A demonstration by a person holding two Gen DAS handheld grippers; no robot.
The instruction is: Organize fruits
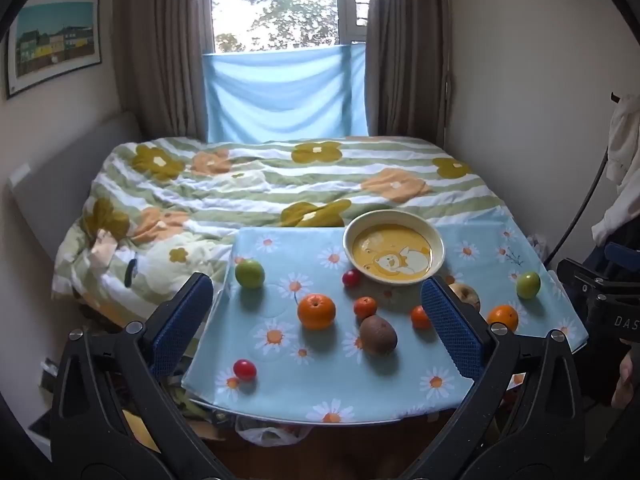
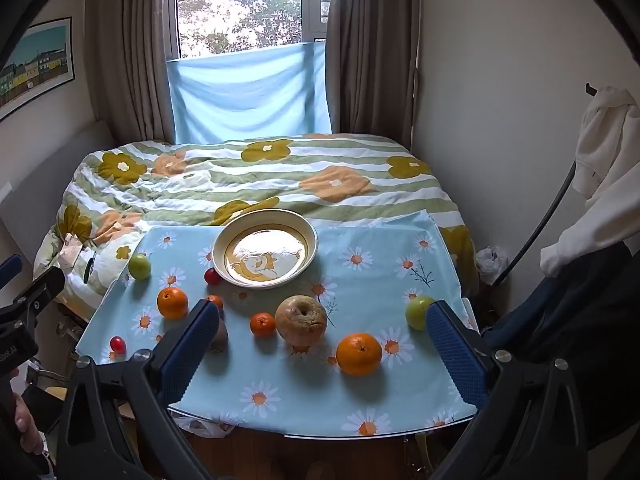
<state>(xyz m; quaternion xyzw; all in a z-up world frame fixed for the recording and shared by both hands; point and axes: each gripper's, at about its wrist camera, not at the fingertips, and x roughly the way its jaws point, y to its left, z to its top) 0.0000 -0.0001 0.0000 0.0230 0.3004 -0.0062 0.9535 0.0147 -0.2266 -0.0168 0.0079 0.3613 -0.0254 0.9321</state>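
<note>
A yellow bowl (image 1: 394, 246) with a bear picture stands empty at the back of the table; it also shows in the right wrist view (image 2: 265, 254). Fruits lie loose on the blue daisy tablecloth (image 1: 340, 384): green apples (image 1: 249, 274) (image 2: 419, 312), oranges (image 1: 316, 311) (image 2: 359, 353), small tangerines (image 1: 365, 307) (image 2: 263, 324), a brown kiwi (image 1: 378, 335), red tomatoes (image 1: 244, 369) (image 1: 351, 278), and a pale wrinkled apple (image 2: 301, 320). My left gripper (image 1: 316, 328) is open above the near table edge. My right gripper (image 2: 324, 348) is open, also empty.
A bed with a flowered quilt (image 1: 280, 184) lies behind the table. A window with brown curtains (image 1: 160, 40) is at the back. White clothing (image 2: 600, 160) hangs at the right. A plastic bag (image 1: 264, 434) lies under the table edge.
</note>
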